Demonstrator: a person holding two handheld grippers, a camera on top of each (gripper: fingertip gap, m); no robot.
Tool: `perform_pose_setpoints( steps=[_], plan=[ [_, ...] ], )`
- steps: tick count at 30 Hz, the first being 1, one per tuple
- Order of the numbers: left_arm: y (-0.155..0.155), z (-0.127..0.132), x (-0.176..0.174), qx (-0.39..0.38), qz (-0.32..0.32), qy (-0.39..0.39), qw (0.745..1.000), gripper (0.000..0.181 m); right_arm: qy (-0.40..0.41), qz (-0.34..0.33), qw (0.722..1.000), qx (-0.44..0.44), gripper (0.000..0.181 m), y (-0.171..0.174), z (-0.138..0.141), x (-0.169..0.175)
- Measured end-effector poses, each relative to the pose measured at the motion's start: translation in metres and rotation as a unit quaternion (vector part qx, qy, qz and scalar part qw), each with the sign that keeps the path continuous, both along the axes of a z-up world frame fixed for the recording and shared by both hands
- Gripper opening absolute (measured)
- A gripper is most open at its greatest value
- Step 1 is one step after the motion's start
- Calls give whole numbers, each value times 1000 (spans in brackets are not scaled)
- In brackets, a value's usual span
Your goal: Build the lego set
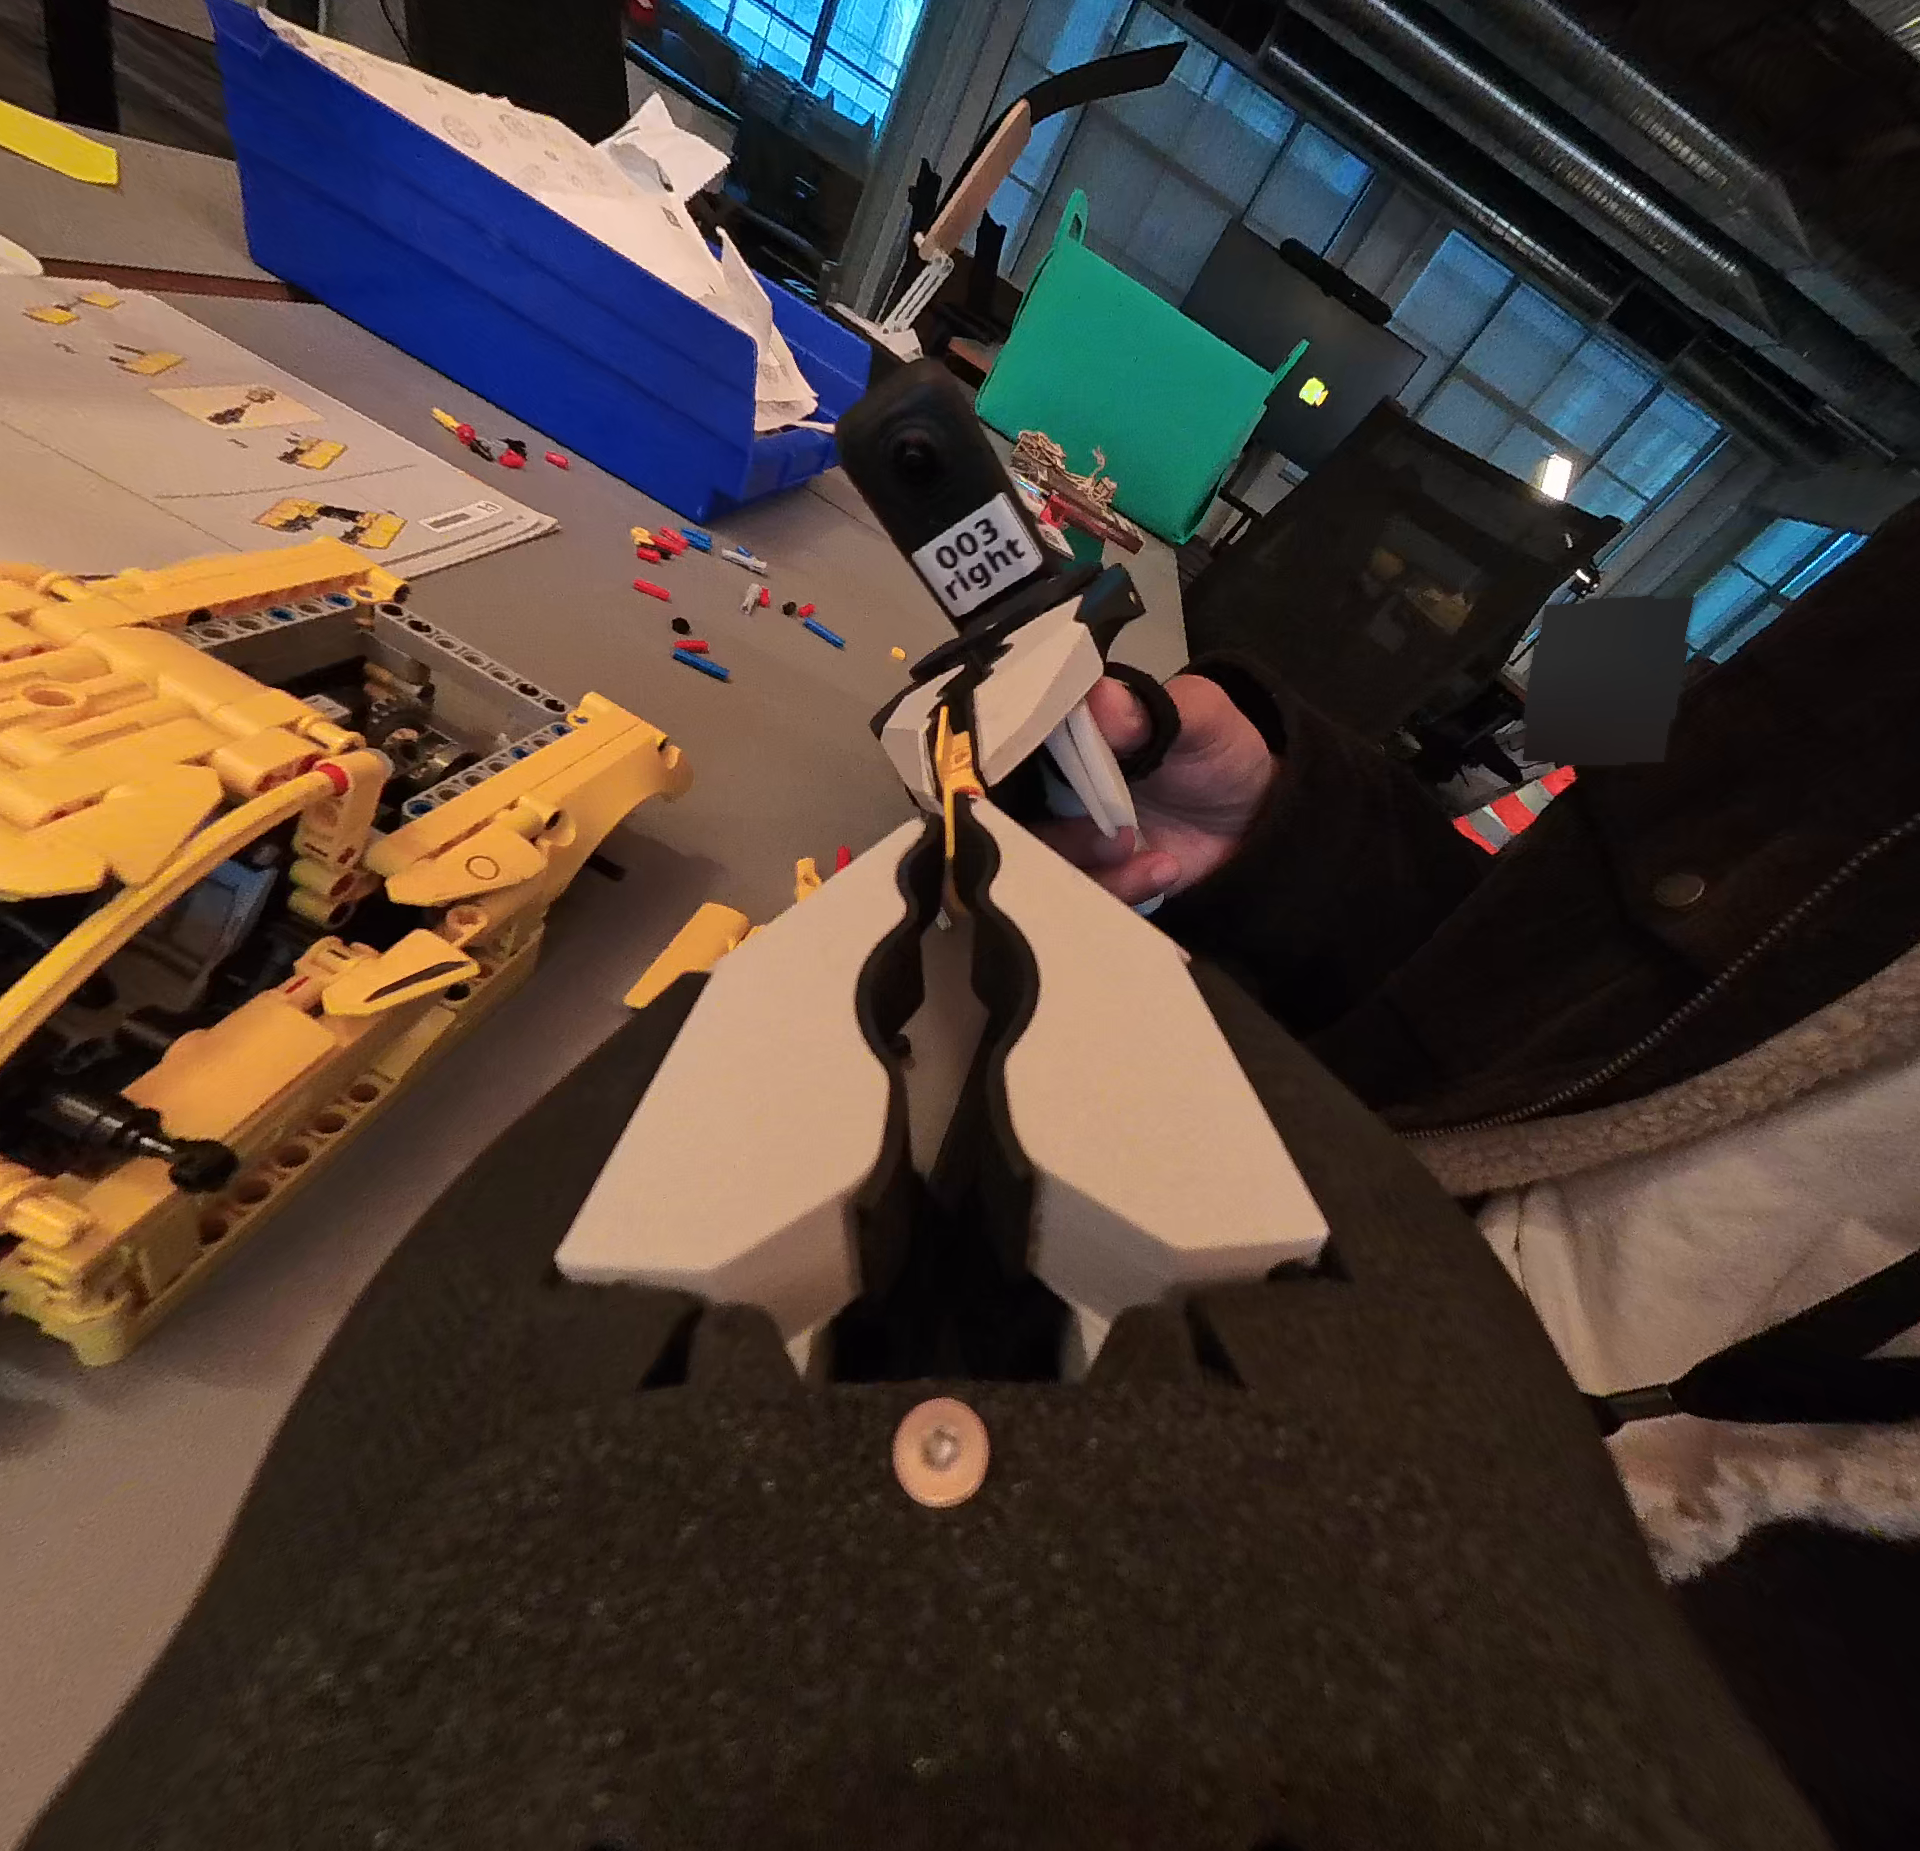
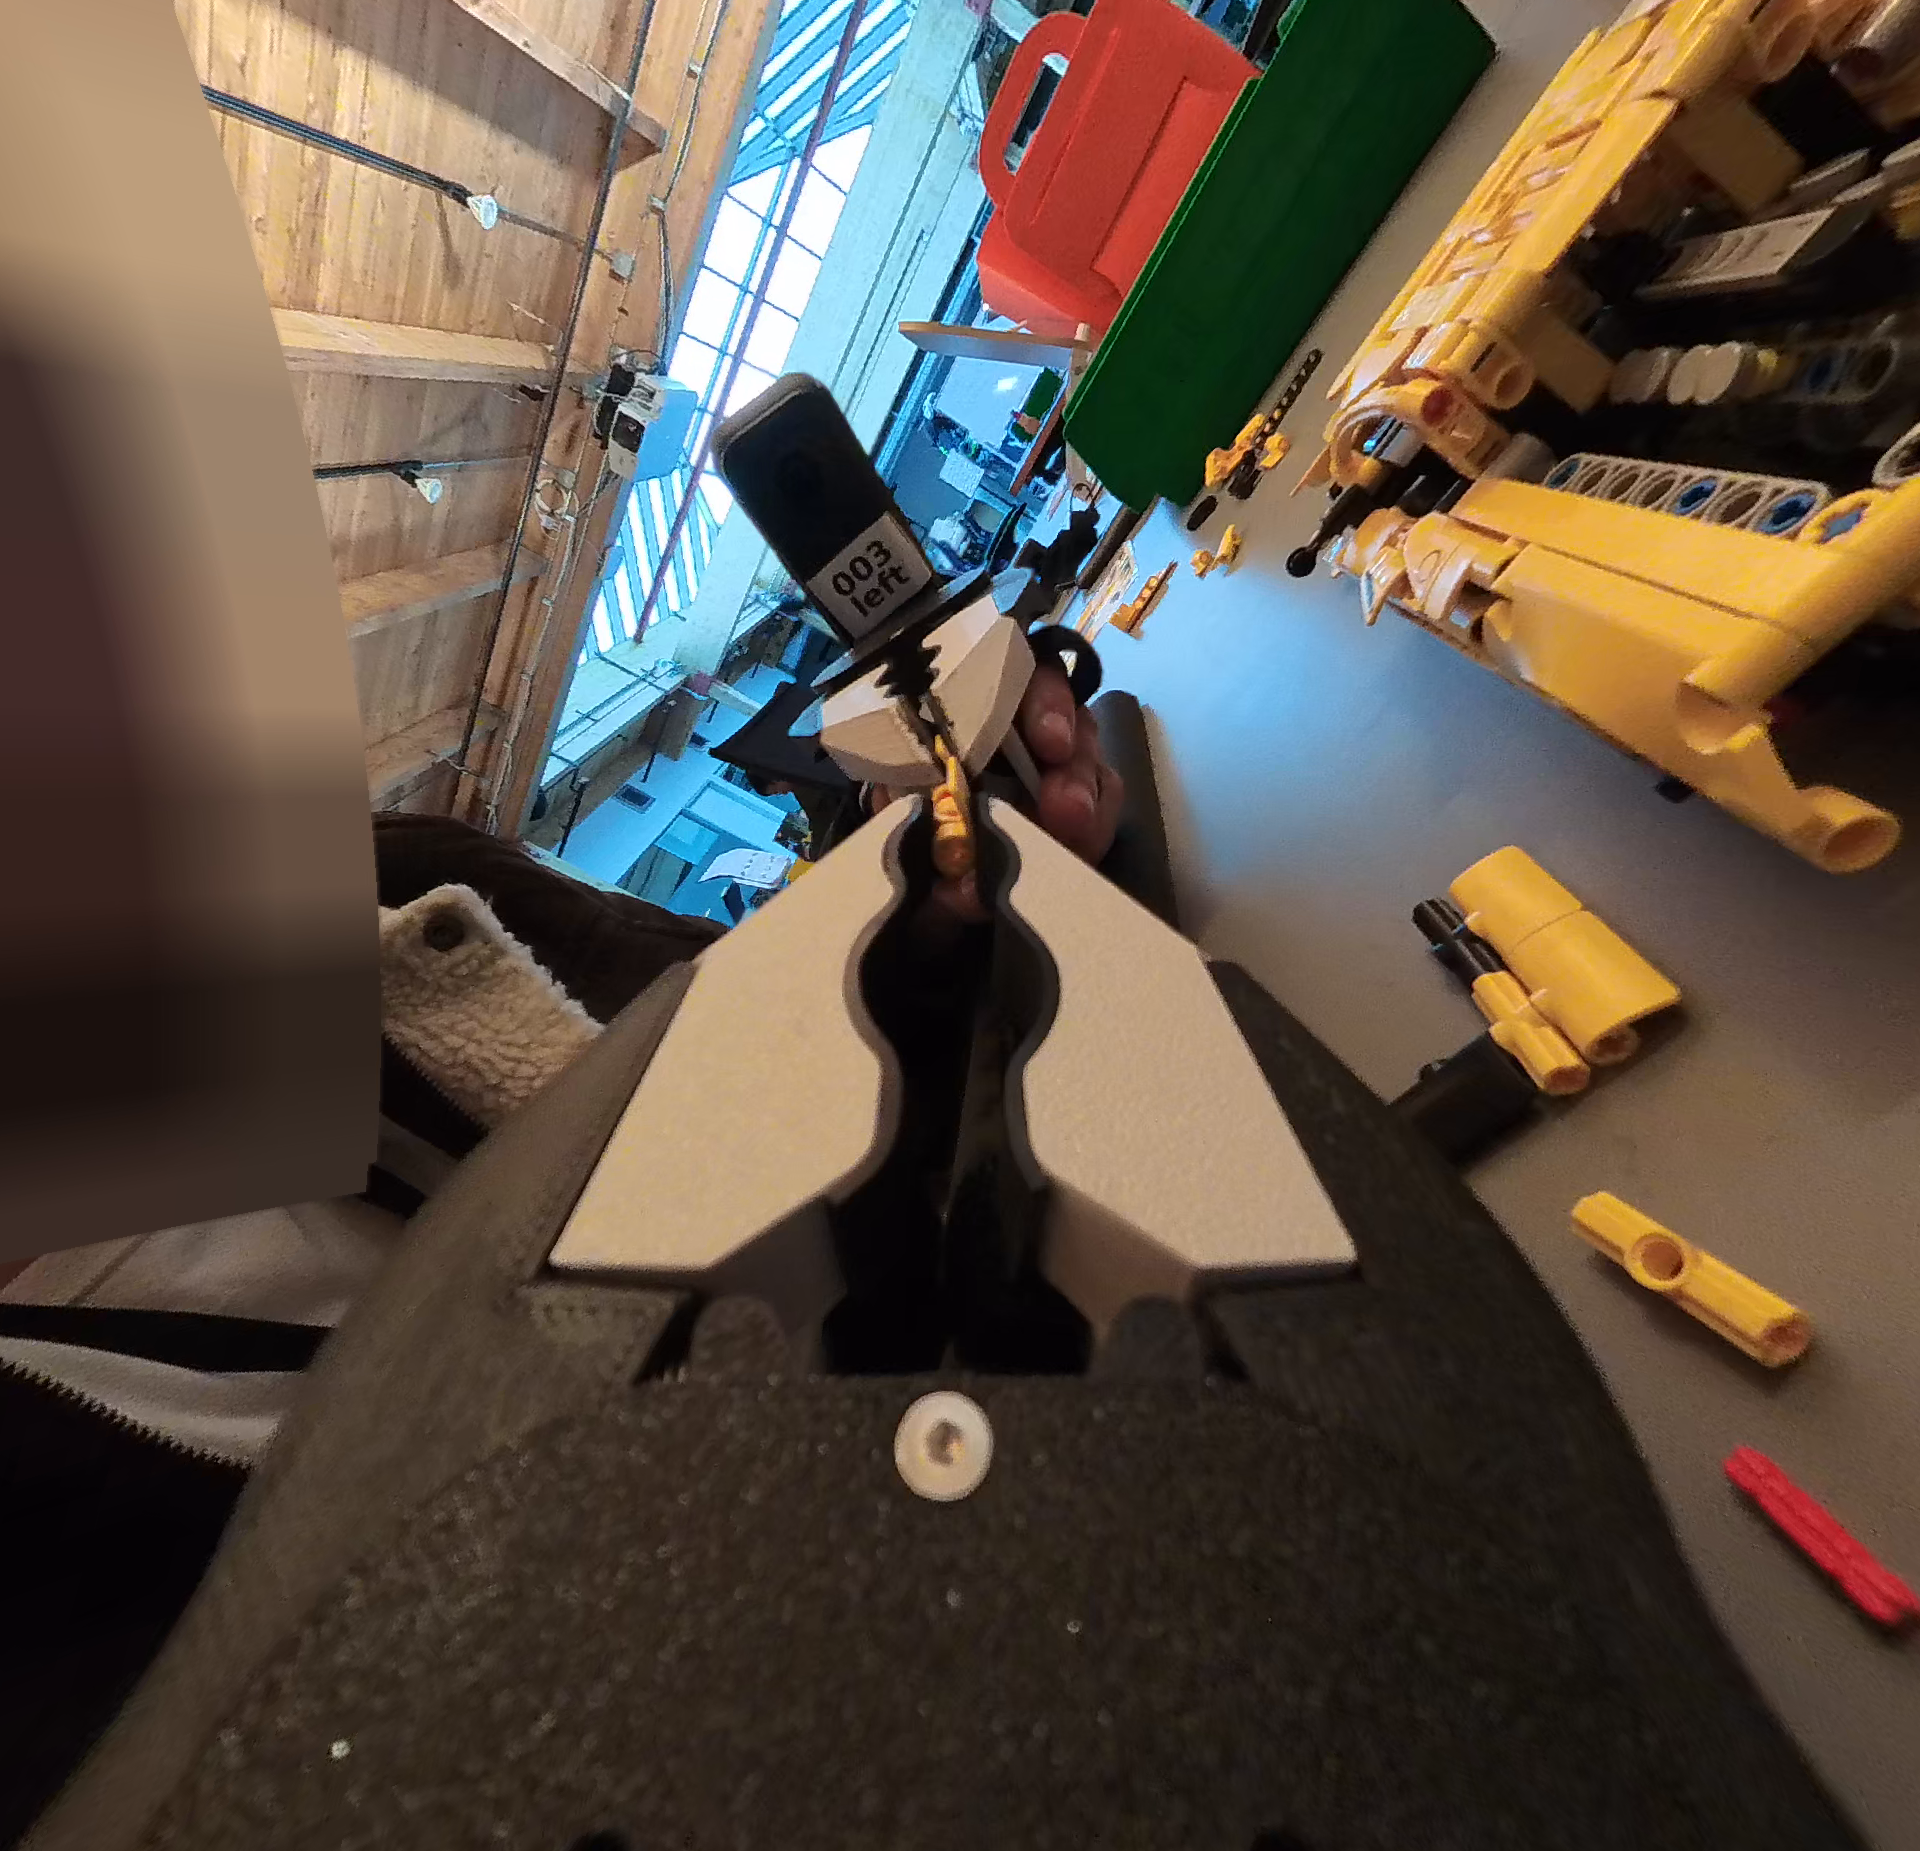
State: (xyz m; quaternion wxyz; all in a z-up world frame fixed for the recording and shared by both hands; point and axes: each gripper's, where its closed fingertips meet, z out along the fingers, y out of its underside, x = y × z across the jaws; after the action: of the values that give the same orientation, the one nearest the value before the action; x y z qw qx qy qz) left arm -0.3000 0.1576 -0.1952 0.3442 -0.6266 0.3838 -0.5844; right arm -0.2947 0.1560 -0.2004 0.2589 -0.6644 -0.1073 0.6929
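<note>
Grey table (image 1: 727, 762): blue bin (image 1: 499, 274) w/ crumpled papers (image 1: 665, 191). L claw (image 1: 951, 845) & R claw (image 2: 951, 825) both pinch yellow piece (image 2: 951, 814).

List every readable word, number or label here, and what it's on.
I don't quote writing; these bear it:
Sticker on right gripper's camera: legible print.
Sticker on left gripper's camera: legible print.
Booklet on table: print too small.
Papers in blue bin: too small.

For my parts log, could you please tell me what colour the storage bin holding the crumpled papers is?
The bin is blue, clearest in the left wrist view.
</note>
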Motion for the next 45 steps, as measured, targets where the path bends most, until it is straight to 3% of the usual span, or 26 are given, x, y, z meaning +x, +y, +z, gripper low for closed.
perform_pose_setpoints(
  steps=[45],
  plan=[
    [-7, 0, 8, 7, -11, 3, 1000, 1, -4, 20, 1000, -4, 7, -6, 0, -4]
  ],
)
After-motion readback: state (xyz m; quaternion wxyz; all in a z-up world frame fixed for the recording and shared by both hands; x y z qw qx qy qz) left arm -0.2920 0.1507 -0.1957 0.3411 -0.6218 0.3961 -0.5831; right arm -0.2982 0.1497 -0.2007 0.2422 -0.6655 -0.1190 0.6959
